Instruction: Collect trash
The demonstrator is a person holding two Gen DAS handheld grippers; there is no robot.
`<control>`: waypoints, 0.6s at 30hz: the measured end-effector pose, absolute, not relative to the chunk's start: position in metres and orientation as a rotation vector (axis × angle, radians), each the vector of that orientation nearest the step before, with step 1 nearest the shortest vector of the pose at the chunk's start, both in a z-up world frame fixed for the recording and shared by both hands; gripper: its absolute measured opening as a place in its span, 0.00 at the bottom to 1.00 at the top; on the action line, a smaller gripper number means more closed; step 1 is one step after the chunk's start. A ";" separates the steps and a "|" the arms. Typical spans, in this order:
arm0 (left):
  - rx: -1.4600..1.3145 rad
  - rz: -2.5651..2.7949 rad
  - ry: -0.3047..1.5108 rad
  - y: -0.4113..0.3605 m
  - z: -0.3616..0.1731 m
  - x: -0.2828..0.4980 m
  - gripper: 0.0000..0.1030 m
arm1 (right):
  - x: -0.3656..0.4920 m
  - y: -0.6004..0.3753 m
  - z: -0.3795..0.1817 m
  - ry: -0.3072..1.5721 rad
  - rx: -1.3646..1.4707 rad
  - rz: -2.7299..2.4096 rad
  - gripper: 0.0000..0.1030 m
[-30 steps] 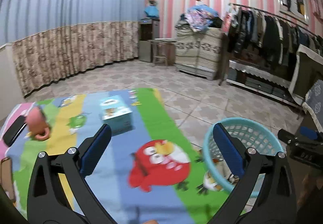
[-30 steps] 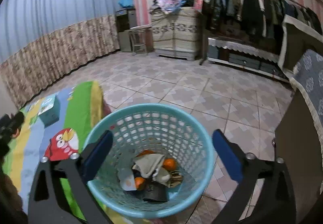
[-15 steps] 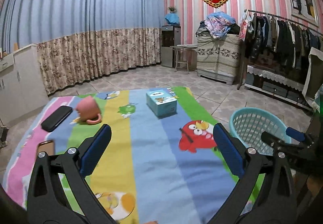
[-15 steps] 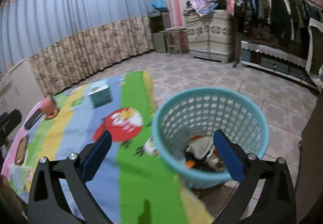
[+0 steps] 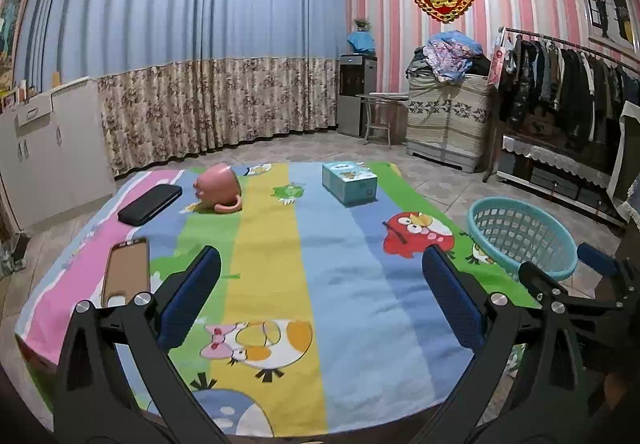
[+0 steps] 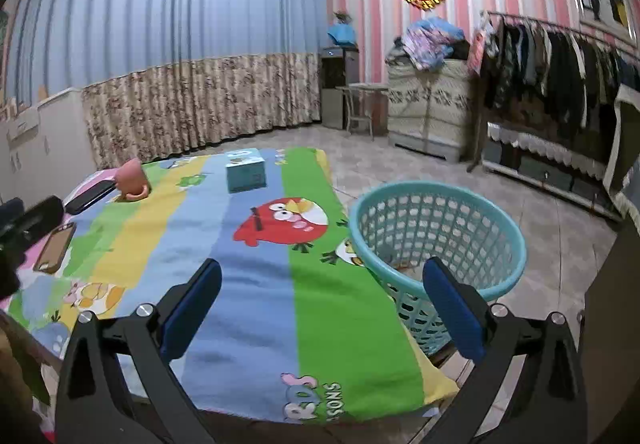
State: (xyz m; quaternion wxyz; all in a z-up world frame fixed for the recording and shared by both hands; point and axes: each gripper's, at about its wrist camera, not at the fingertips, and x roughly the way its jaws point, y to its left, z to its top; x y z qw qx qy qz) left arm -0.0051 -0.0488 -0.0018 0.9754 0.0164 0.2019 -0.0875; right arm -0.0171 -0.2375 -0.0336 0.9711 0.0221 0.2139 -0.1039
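A: Left to right on the bench, under its cartoon cloth: a phone in a brown case, a black case, a pink mug on its side, and a teal box. What are the grippers doing?

B: The left gripper hangs over the near edge, released, nothing between its blue pads. The right gripper is likewise spread wide and empty, near the bench's right edge.

A: And the trash?

B: The basket stands on the floor just beside the bench's right side. Scraps show faintly at its bottom in the right wrist view. No loose trash is visible on the cloth, so the collecting looks close to done.

A: What could go wrong?

B: With no trash left, a gripper might seize the phone or mug by mistake. The mug, lying tilted, would probably roll if nudged. A low sweep of the right gripper could tip the light basket.
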 end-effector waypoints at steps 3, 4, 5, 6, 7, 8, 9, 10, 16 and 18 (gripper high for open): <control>0.032 -0.175 0.415 -0.045 -0.009 -0.005 0.95 | -0.018 -0.226 -0.033 0.423 0.002 -0.193 0.95; 0.031 -0.172 0.415 -0.044 -0.010 -0.005 0.95 | -0.018 -0.223 -0.033 0.418 -0.002 -0.181 0.95; 0.029 -0.170 0.415 -0.043 -0.012 -0.005 0.95 | -0.019 -0.222 -0.032 0.415 -0.001 -0.176 0.95; 0.030 -0.170 0.415 -0.044 -0.012 -0.004 0.95 | -0.019 -0.221 -0.031 0.411 0.001 -0.171 0.95; 0.032 -0.169 0.414 -0.044 -0.012 -0.004 0.95 | -0.020 -0.221 -0.032 0.409 0.003 -0.169 0.95; 0.033 -0.169 0.414 -0.043 -0.012 -0.004 0.95 | -0.021 -0.221 -0.031 0.407 0.005 -0.166 0.95; 0.037 -0.167 0.412 -0.044 -0.014 -0.004 0.95 | -0.021 -0.221 -0.031 0.406 0.006 -0.164 0.95; 0.041 -0.166 0.413 -0.044 -0.016 -0.003 0.95 | -0.021 -0.221 -0.031 0.405 0.005 -0.165 0.95; 0.064 -0.161 0.412 -0.048 -0.025 -0.005 0.95 | -0.022 -0.222 -0.030 0.401 0.019 -0.163 0.95; 0.066 -0.162 0.405 -0.049 -0.024 -0.006 0.95 | -0.023 -0.223 -0.029 0.395 0.023 -0.167 0.95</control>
